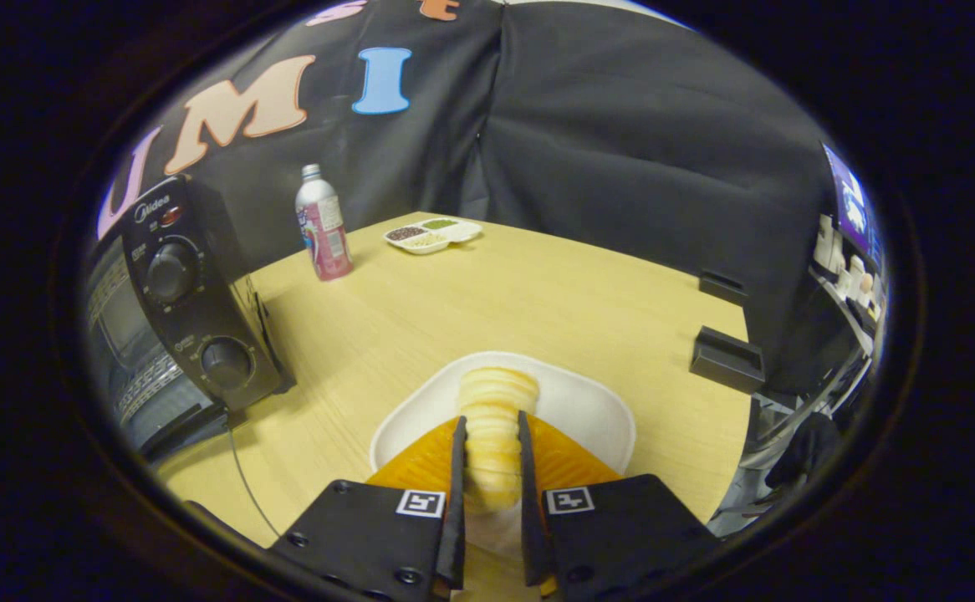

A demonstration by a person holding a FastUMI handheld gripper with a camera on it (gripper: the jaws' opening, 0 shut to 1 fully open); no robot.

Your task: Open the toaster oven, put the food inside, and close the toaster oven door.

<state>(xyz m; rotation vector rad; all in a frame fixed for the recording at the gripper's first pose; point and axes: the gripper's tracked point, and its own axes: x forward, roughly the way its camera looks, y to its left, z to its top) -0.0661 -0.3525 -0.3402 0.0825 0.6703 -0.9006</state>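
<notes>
Your gripper [492, 435] fingers clench the ridged pastry [496, 410] over the white plate [588, 410], toaster oven [178, 318] left of the plate.

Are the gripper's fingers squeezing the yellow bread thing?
Touching. The gripper view shows the gripper with both fingers pressed against the sides of the ridged yellow food over the white plate.

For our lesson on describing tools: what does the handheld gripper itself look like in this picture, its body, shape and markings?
The gripper has two black, blocky housings with visible screws, side by side. Each carries a small square black-and-white marker on its top. From each housing a flat, wedge-shaped finger tapers forward. No cable of its own or sleeve can be seen.
</notes>
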